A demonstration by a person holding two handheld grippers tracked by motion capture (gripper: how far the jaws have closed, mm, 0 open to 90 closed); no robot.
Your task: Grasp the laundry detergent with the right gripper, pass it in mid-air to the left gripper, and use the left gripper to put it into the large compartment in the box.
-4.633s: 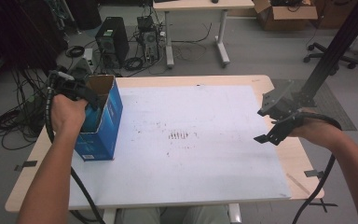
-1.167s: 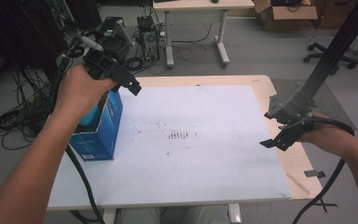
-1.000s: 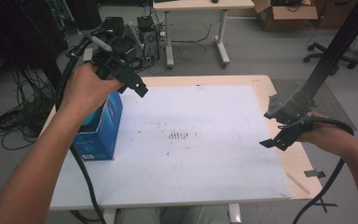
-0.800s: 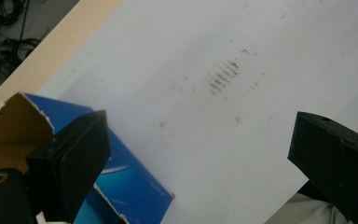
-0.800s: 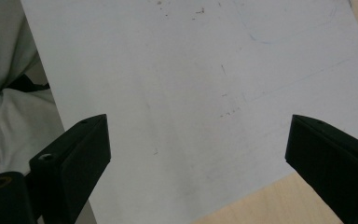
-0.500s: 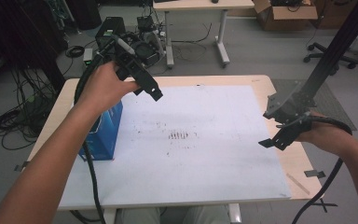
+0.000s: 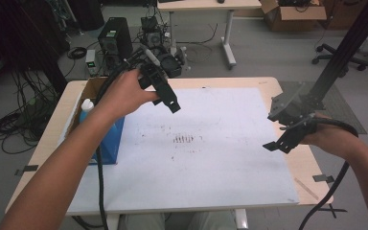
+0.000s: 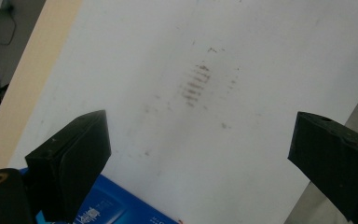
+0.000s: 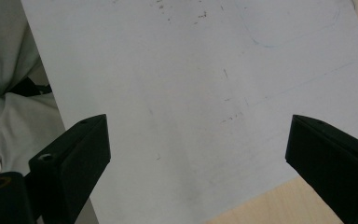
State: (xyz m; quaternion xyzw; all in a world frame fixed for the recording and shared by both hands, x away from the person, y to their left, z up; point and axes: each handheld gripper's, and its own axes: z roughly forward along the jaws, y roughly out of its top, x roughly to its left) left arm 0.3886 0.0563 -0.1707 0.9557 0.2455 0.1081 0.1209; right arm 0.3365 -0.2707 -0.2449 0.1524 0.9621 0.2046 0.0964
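A blue cardboard box [image 7: 109, 140] stands open at the table's left edge, with a white bottle top [image 7: 87, 105] showing inside it. My left gripper [image 7: 168, 99] is raised above the white sheet [image 7: 220, 143] just right of the box, tilted down to the right. In the left gripper view its jaws stand wide apart around my left gripper [image 8: 200, 154] with nothing between them, over dark smudges [image 8: 193, 86] and the box's corner [image 8: 116, 212]. My right gripper [image 7: 283, 140] hovers open and holding nothing near the sheet's right edge, and shows as my right gripper [image 9: 198, 158] over the sheet.
The wooden table [image 7: 311, 165] shows as a border around the sheet. On the floor behind it are computer cases [image 7: 114, 38], cables and another desk's legs [image 7: 230, 38]. The person's light clothing [image 9: 9, 93] lies past the sheet's near edge.
My left gripper has lifted from the blue box and swung right over the sheet, with nothing in its jaws. The right gripper has hardly moved.
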